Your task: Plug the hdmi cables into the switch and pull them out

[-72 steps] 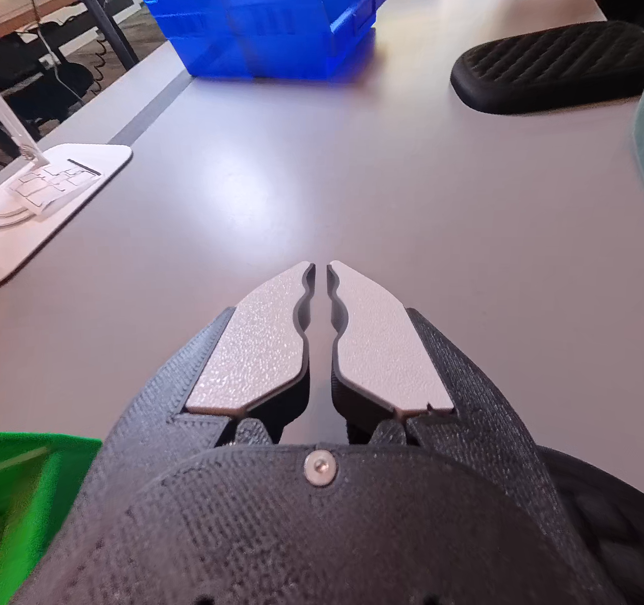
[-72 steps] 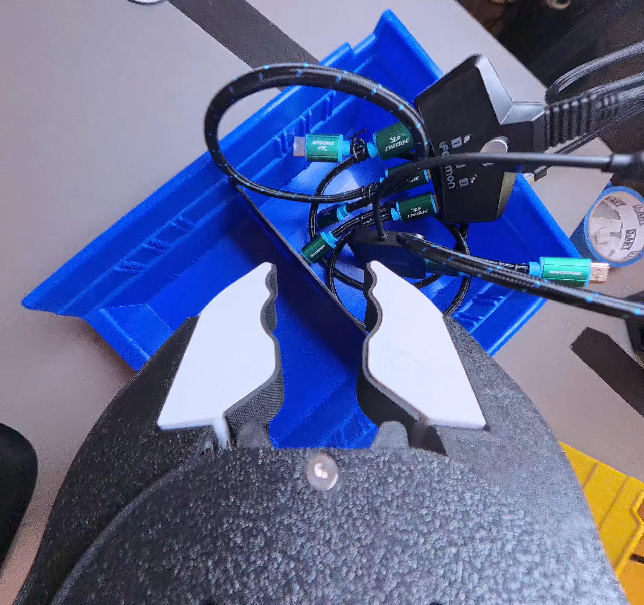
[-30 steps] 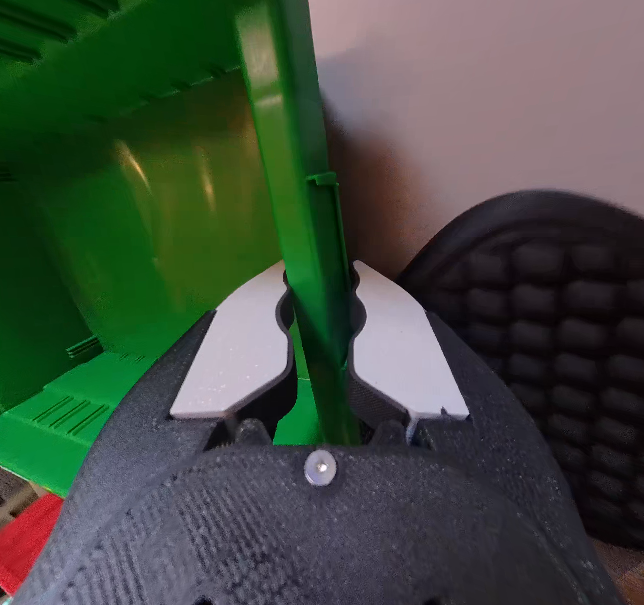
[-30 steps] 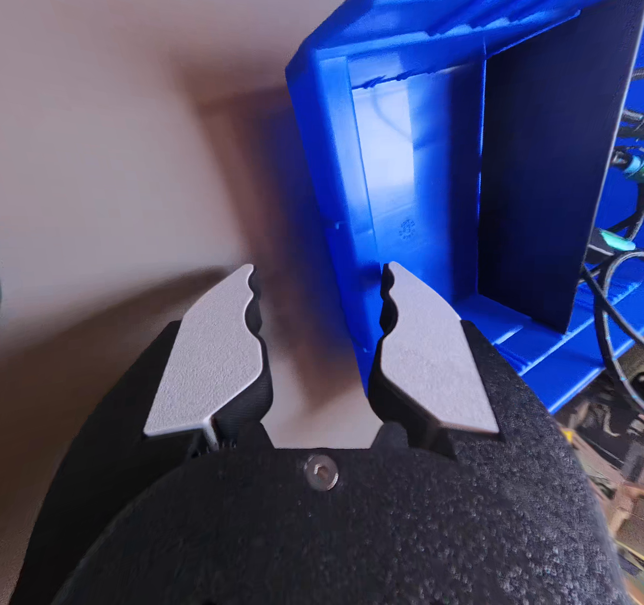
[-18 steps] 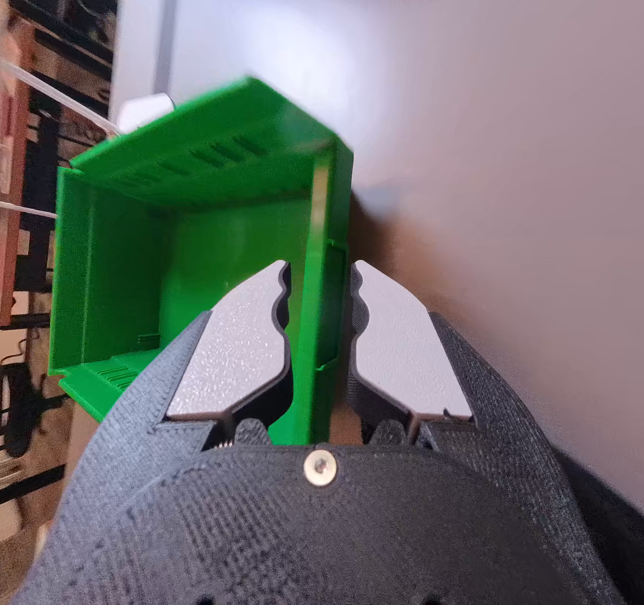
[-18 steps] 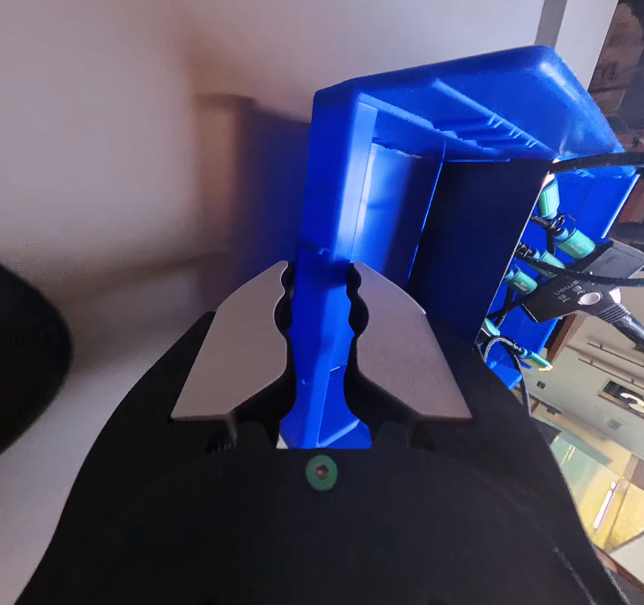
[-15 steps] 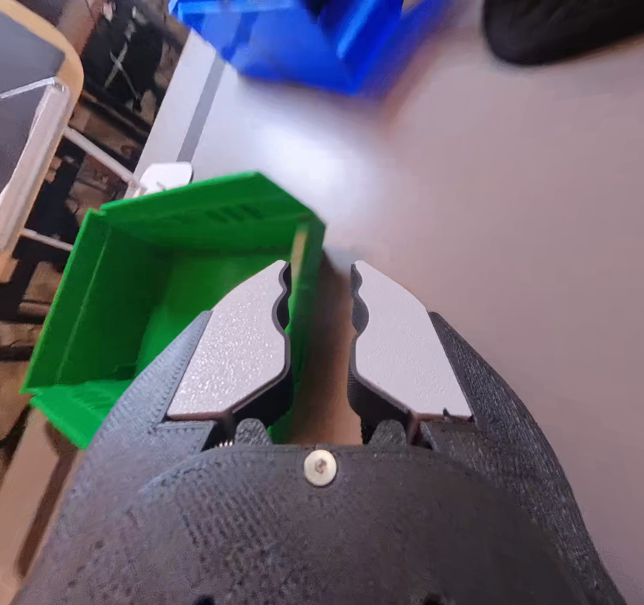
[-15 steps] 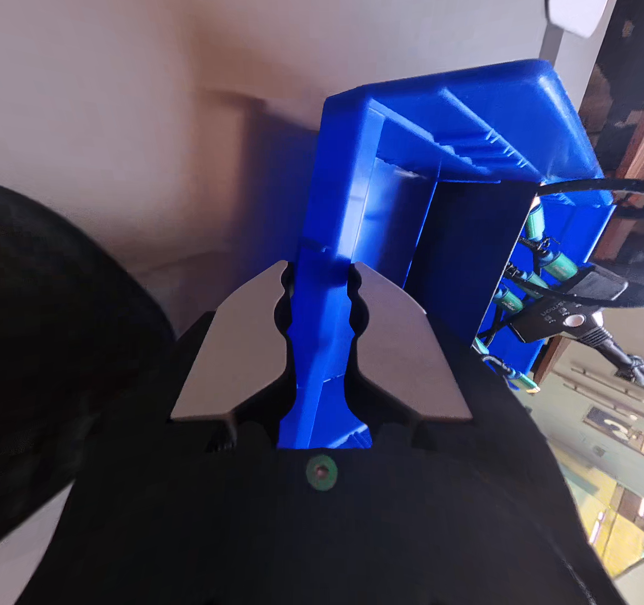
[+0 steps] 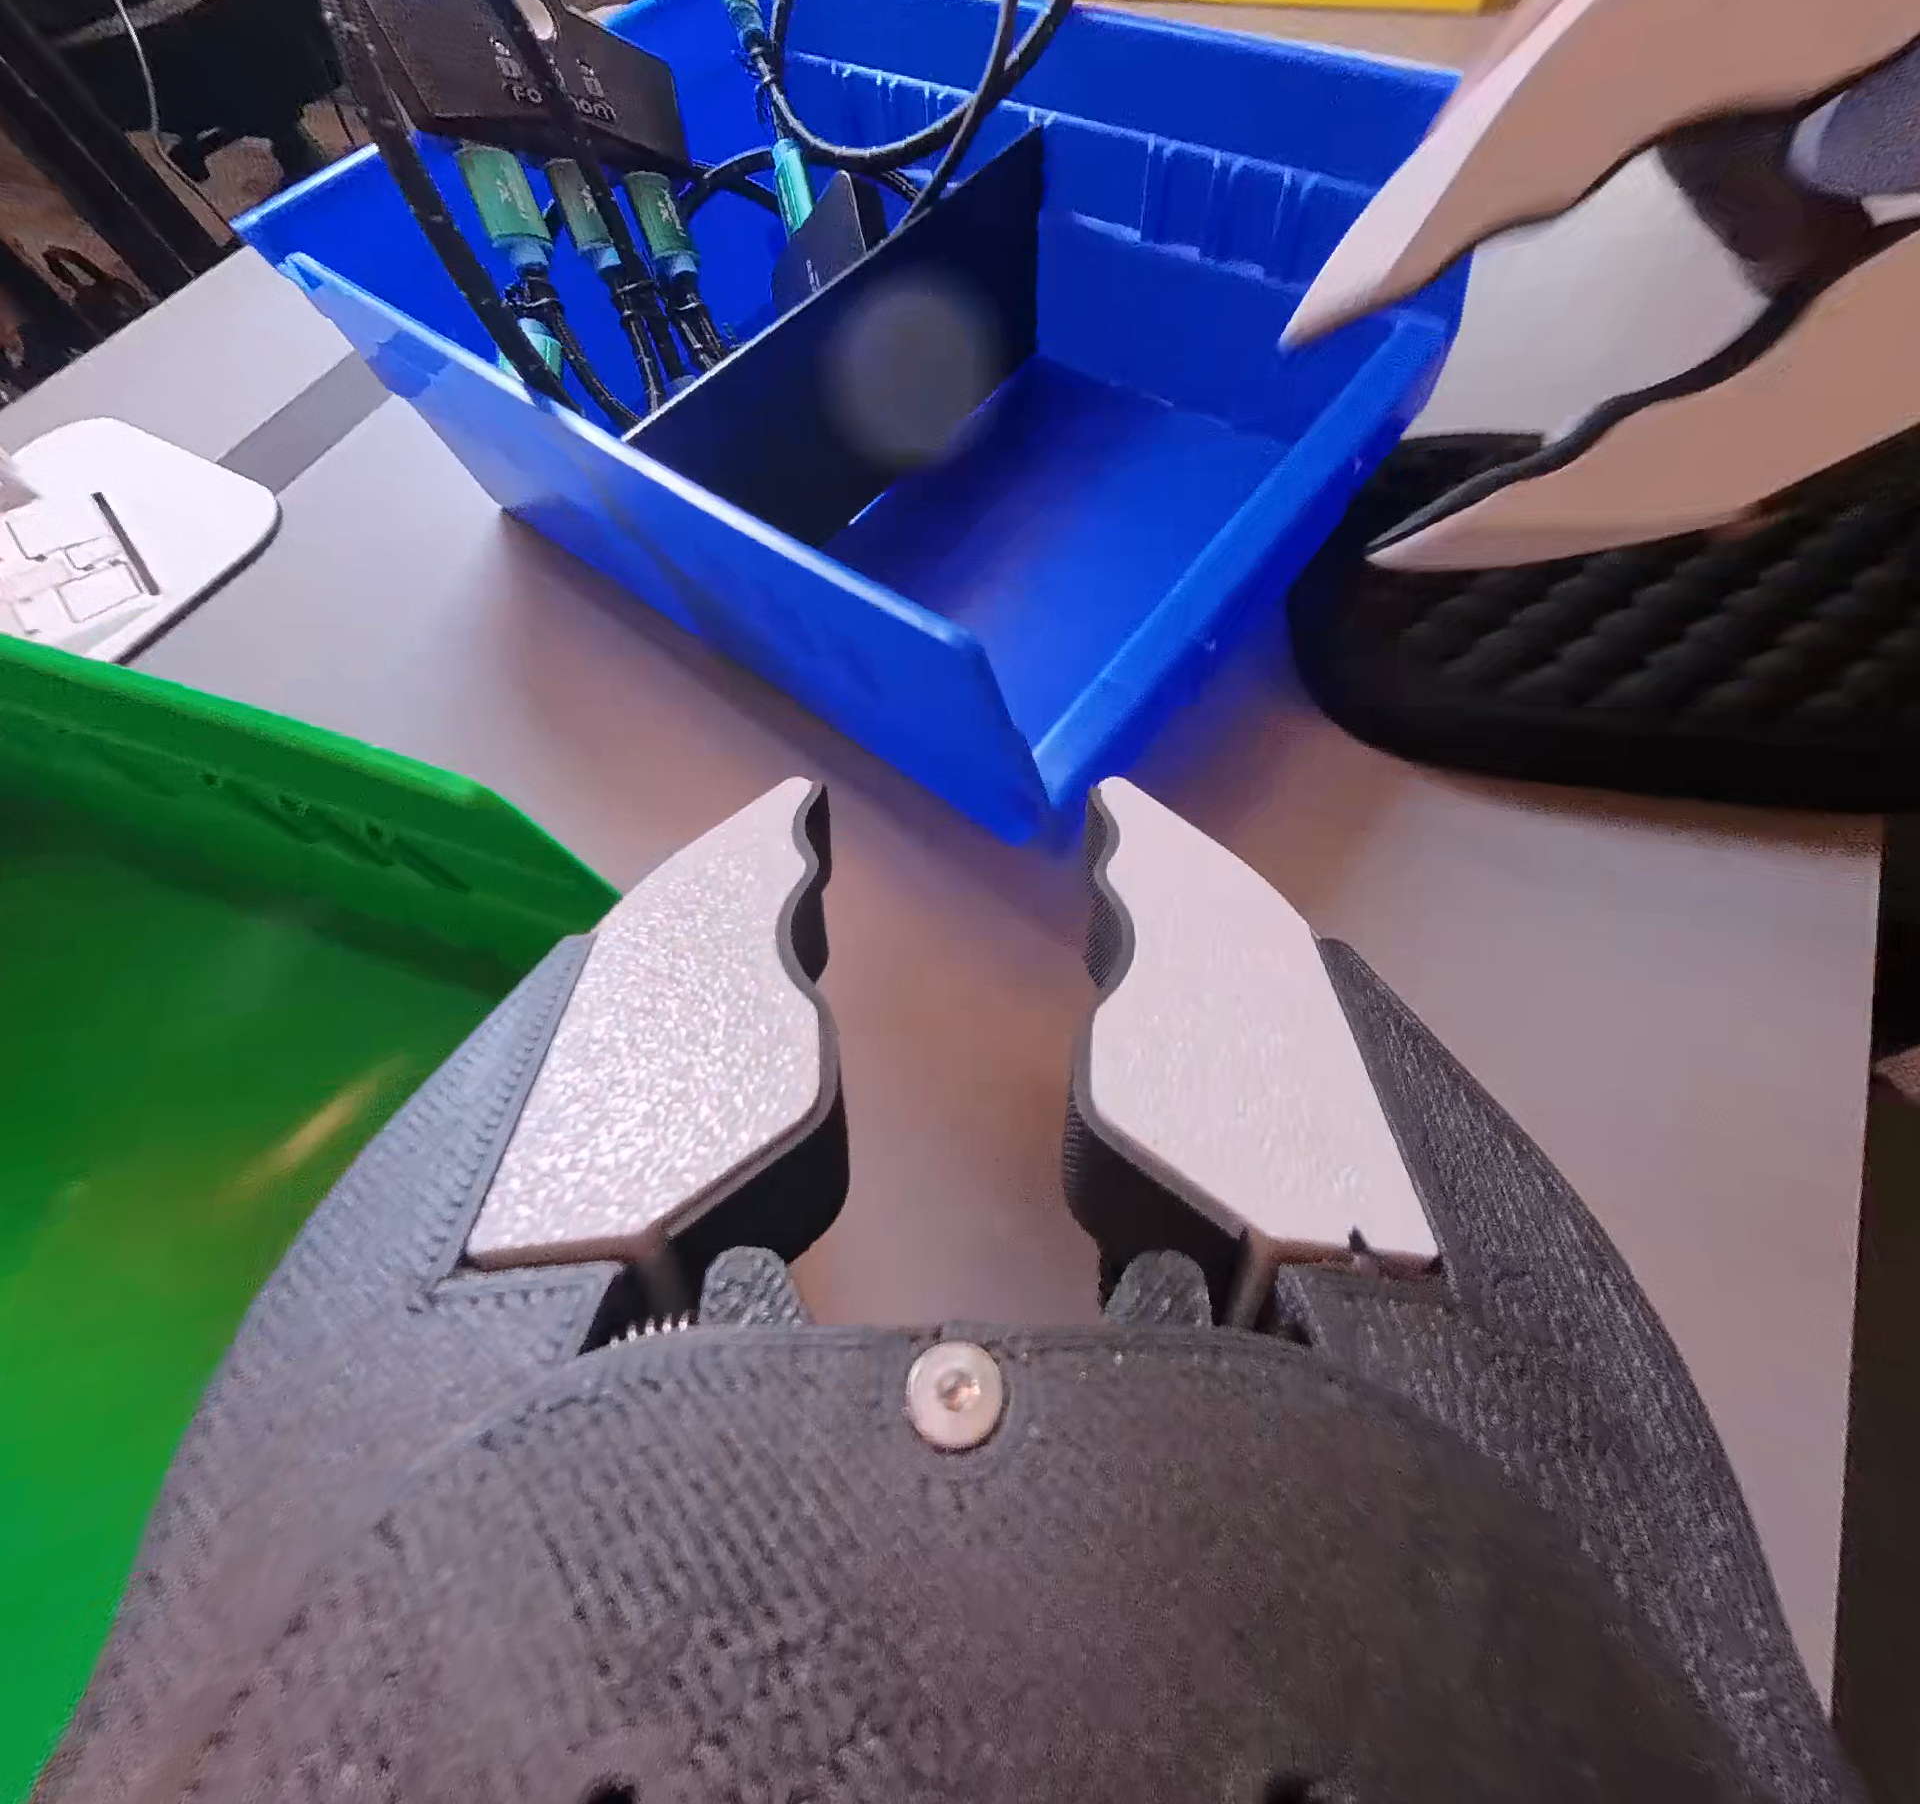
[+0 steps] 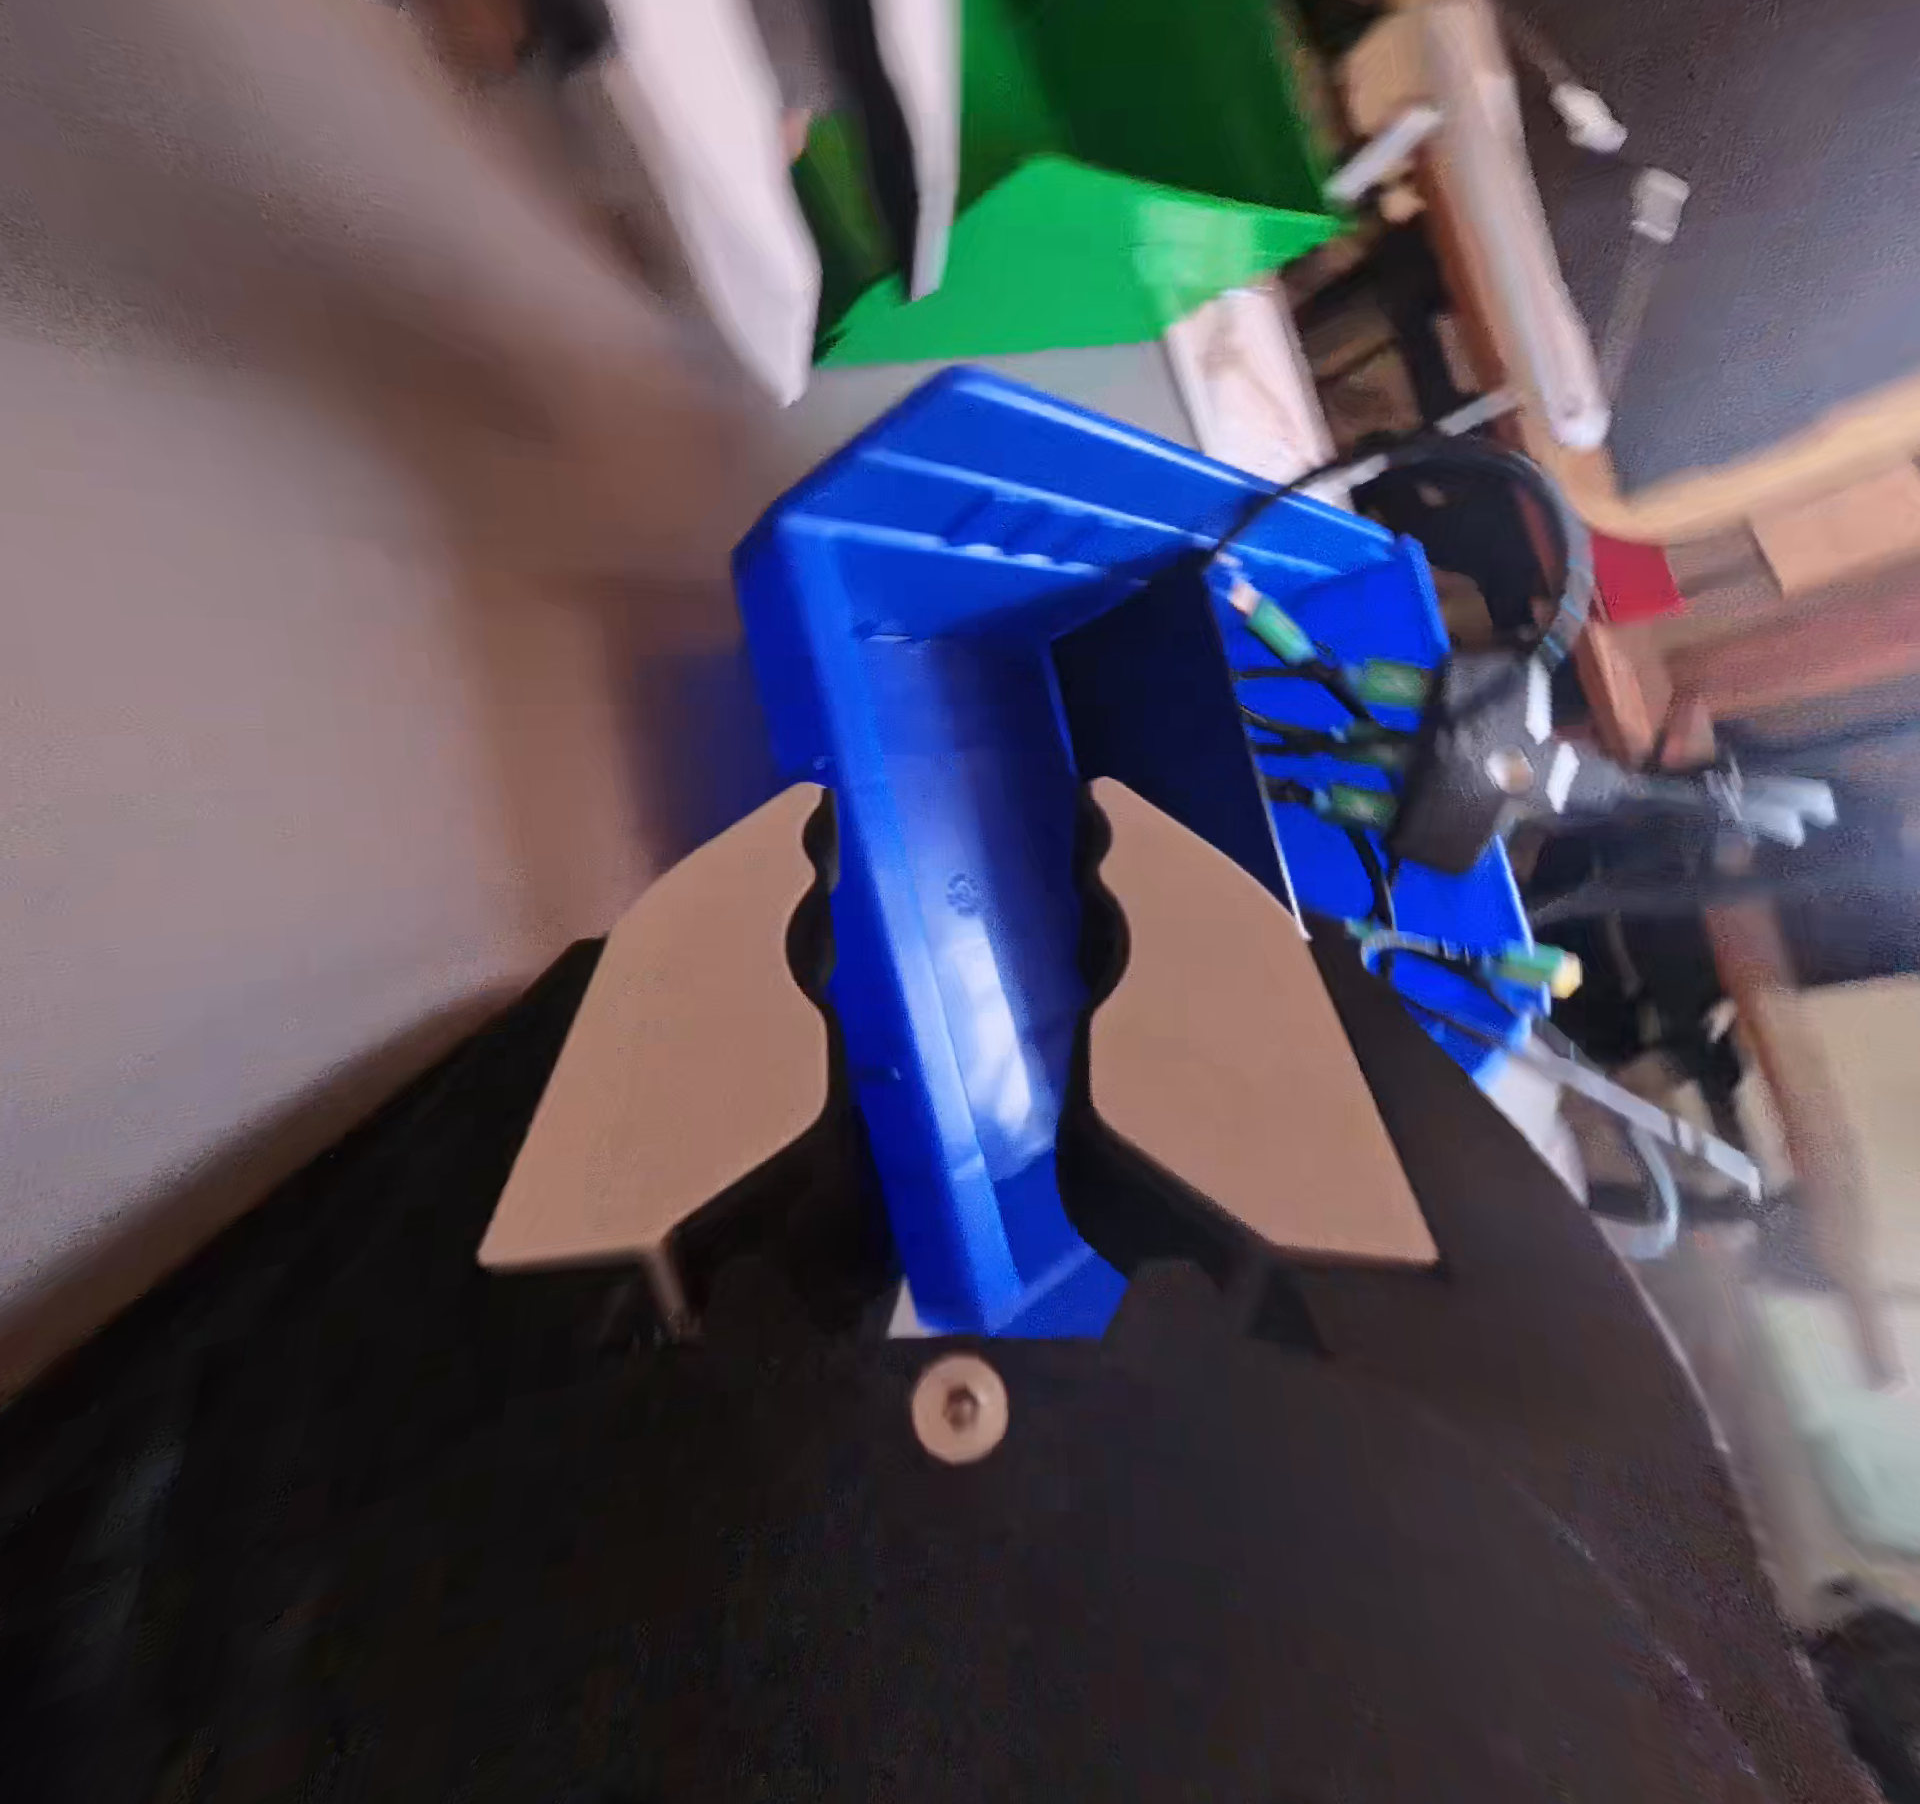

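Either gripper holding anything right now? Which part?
The left gripper holds nothing; its jaws stand open over bare table. The right gripper straddles the side wall of the blue bin, but motion blur hides whether its jaws press it.

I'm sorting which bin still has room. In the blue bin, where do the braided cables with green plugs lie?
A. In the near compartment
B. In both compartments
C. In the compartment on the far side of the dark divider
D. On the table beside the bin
C: the cables fill the part of the blue bin beyond the dark divider; the near compartment shows only bare floor.
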Tool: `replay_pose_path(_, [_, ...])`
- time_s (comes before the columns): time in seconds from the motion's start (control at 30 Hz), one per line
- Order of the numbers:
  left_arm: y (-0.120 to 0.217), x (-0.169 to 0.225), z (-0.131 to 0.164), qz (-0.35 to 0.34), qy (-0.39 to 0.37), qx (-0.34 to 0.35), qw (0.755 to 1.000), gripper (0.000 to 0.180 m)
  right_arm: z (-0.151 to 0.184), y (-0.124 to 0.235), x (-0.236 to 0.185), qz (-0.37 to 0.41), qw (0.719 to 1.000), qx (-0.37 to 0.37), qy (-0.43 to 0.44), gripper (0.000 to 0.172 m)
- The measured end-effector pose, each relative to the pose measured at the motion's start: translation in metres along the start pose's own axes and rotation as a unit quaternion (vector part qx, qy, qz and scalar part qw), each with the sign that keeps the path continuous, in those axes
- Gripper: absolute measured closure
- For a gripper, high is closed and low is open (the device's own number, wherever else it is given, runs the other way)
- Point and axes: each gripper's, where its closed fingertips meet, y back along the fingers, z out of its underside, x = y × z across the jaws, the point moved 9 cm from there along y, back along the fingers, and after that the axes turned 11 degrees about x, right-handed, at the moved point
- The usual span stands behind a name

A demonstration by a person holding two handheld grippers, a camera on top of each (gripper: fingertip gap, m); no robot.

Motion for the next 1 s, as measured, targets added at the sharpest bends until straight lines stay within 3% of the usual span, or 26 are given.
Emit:
replay_pose_path(0.07, [-0.010,-0.001,-0.002,-0.001,0.041,0.014,0.999,0.133,0.007,0.036,0.017,0.089,0.986,0.042,-0.135,0.119])
replay_pose_path(0.17, [-0.029,0.000,-0.002,-0.006,0.097,0.034,0.995,0.133,0.053,0.075,0.037,0.213,0.919,0.063,-0.325,0.111])
replay_pose_path(0.23, [-0.044,-0.001,0.001,-0.044,0.069,0.026,0.996,0.132,0.086,0.075,0.040,0.217,0.883,0.047,-0.414,0.101])
replay_pose_path(0.33, [-0.062,0.002,0.006,-0.074,0.062,0.028,0.995,0.139,0.108,0.044,0.032,0.151,0.859,0.031,-0.487,0.108])
replay_pose_path(0.4, [-0.066,0.001,0.004,-0.110,0.039,0.039,0.992,0.148,0.113,0.029,0.033,0.169,0.866,0.010,-0.470,0.146])
replay_pose_path(0.53, [-0.061,0.002,-0.011,-0.120,-0.032,0.070,0.990,0.162,0.104,0.034,0.040,0.247,0.906,-0.029,-0.343,0.162])
replay_pose_path(0.73, [-0.010,0.019,-0.061,-0.128,-0.132,0.138,0.973,0.170,0.051,0.074,0.031,0.285,0.917,0.015,-0.280,0.162])
replay_pose_path(1.0, [0.129,0.057,-0.099,-0.215,-0.197,0.225,0.929,0.170,-0.071,0.109,0.014,0.299,0.932,0.138,-0.150,0.161])
